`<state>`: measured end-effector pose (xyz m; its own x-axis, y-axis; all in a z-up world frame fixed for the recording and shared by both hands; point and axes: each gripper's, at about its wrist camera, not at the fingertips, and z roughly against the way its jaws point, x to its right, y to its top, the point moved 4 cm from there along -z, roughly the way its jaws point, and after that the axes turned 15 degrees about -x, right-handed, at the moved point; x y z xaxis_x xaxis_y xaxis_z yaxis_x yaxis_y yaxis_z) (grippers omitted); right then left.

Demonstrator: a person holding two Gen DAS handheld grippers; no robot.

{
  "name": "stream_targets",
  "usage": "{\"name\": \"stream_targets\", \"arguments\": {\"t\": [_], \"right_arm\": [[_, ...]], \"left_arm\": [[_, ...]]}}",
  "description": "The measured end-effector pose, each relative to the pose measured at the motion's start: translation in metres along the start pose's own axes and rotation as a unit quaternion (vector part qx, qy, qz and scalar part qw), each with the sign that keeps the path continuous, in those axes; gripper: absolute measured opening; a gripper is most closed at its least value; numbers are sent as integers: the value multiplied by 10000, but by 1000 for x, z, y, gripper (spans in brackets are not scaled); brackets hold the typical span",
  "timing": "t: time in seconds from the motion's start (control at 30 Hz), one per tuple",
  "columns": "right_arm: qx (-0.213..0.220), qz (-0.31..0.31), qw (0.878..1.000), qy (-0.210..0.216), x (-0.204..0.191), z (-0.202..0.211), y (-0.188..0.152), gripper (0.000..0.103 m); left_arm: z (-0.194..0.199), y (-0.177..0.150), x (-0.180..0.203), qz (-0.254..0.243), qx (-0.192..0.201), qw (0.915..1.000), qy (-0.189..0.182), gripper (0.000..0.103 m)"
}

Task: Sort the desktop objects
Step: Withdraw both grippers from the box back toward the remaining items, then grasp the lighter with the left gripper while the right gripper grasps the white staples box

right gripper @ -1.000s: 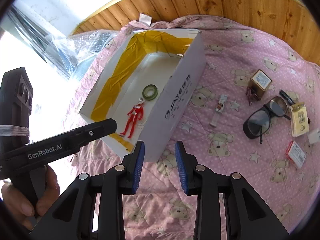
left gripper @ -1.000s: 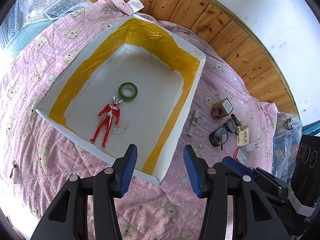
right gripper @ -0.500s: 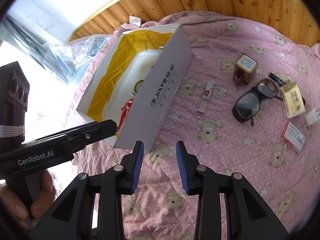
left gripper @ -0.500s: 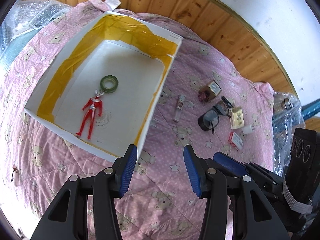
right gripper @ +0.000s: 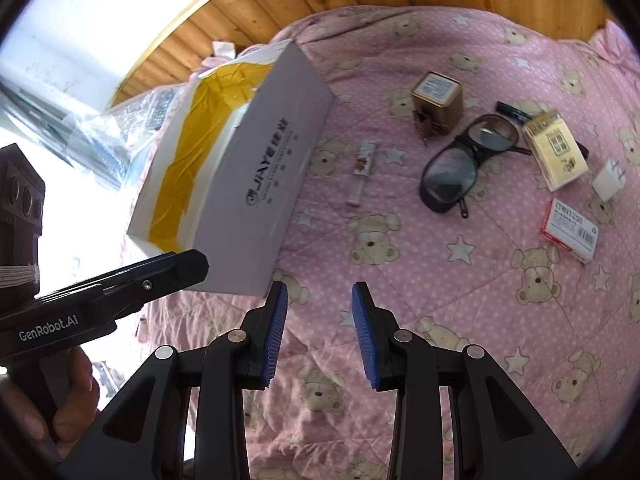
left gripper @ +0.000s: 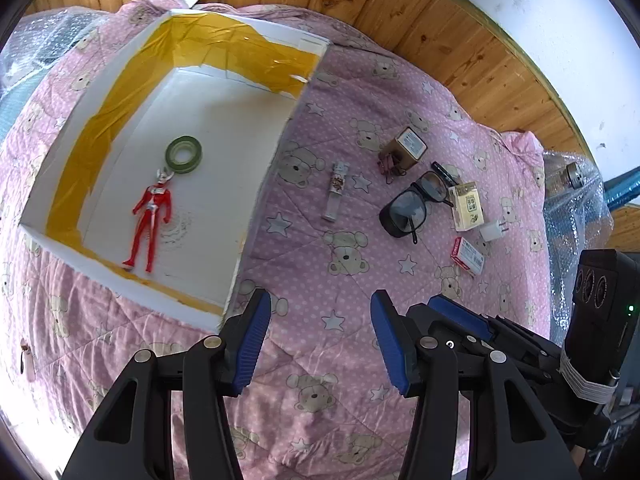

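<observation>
A white box (left gripper: 120, 80) (right gripper: 256, 184) lined with yellow tape lies on the pink quilt and holds a red figure (left gripper: 150, 220) and a green tape roll (left gripper: 184, 155). Right of it lie a small tube (left gripper: 337, 195) (right gripper: 362, 170), a brown cube box (left gripper: 406, 149) (right gripper: 438, 98), black glasses (left gripper: 416, 206) (right gripper: 464, 164), a yellow pack (left gripper: 468, 206) (right gripper: 556, 150), a white plug (left gripper: 494, 231) (right gripper: 610, 180) and a red-white pack (left gripper: 468, 256) (right gripper: 572, 230). My left gripper (left gripper: 320, 332) is open above the quilt near the box's front corner. My right gripper (right gripper: 318, 328) is open, empty, well short of the objects.
Bubble wrap (left gripper: 576, 200) bunches at the quilt's right edge, more bubble wrap (right gripper: 132, 120) lies behind the box. A wooden wall panel (left gripper: 440, 32) rims the bed. The left handle (right gripper: 92, 304), held by a hand (right gripper: 76, 396), crosses the right wrist view.
Both grippers have swung right and pulled back from the box toward the loose objects. The box slid left in both views. Both jaws stayed open.
</observation>
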<state>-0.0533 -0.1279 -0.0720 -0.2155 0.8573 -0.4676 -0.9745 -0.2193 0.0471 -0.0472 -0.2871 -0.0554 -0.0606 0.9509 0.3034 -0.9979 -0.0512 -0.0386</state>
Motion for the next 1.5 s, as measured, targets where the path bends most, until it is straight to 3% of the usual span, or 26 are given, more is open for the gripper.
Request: {"name": "stream_targets", "arguments": {"t": [0.8,1.3,1.5], "right_arm": [[29,-1029,9946,-83,89,0,20,39],[110,-1660,9858,-221,152,6,32,40],[252,-1907,9809,-306,175,14,41,46]], "left_arm": [[-51,53,66,-589,-465,9972,-42,53],[-97,85,60,-528,-760,9957,61,53],[-116,96,56,-525,-828,9952,52,53]]}}
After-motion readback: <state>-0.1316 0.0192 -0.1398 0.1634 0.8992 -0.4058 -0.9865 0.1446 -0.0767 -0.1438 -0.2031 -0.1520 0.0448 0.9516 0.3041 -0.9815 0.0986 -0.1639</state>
